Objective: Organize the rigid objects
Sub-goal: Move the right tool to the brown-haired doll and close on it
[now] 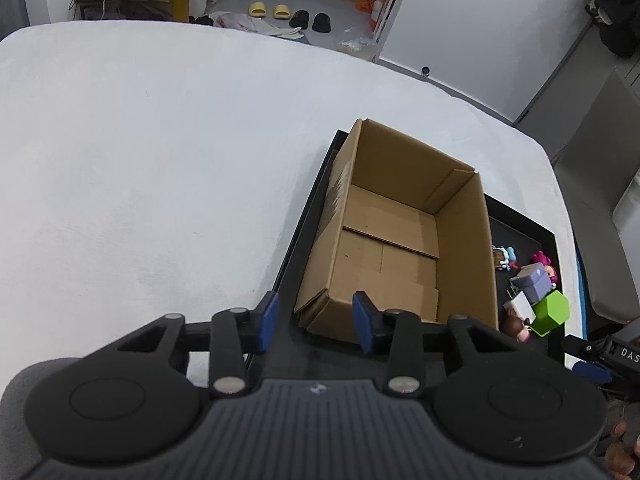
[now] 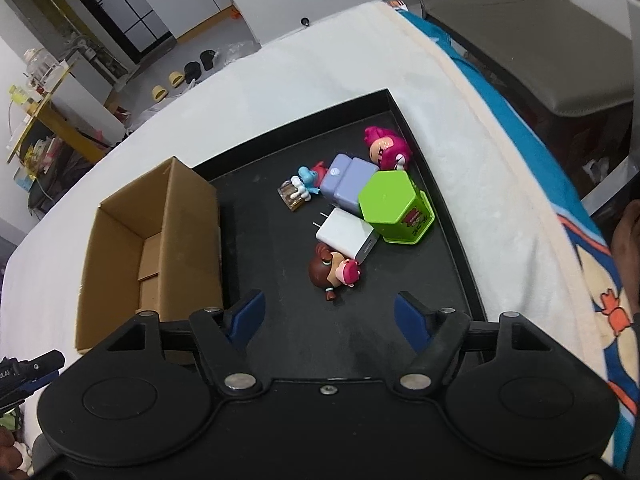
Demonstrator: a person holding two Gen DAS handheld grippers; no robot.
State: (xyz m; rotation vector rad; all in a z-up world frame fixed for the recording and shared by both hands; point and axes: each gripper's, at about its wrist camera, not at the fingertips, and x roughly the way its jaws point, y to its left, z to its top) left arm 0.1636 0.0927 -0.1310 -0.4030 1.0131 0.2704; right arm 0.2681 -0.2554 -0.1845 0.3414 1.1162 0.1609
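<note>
An empty open cardboard box (image 1: 404,236) (image 2: 156,236) stands on the left part of a black tray (image 2: 400,340) (image 1: 312,208). On the tray's right part lie a green hexagonal box (image 2: 394,208) (image 1: 552,314), a white charger (image 2: 346,236), a lilac block (image 2: 348,182) (image 1: 534,280), a brown-haired figurine (image 2: 334,270), a pink figurine (image 2: 386,150) and a small blue figurine (image 2: 306,184). My left gripper (image 1: 316,322) is open and empty over the box's near left corner. My right gripper (image 2: 330,318) is open and empty, just short of the brown-haired figurine.
The tray sits on a white cloth-covered surface (image 1: 160,160). A blue patterned blanket edge (image 2: 540,184) runs along the right. A grey chair (image 2: 552,68) stands beyond it. Slippers (image 1: 276,10) lie on the far floor.
</note>
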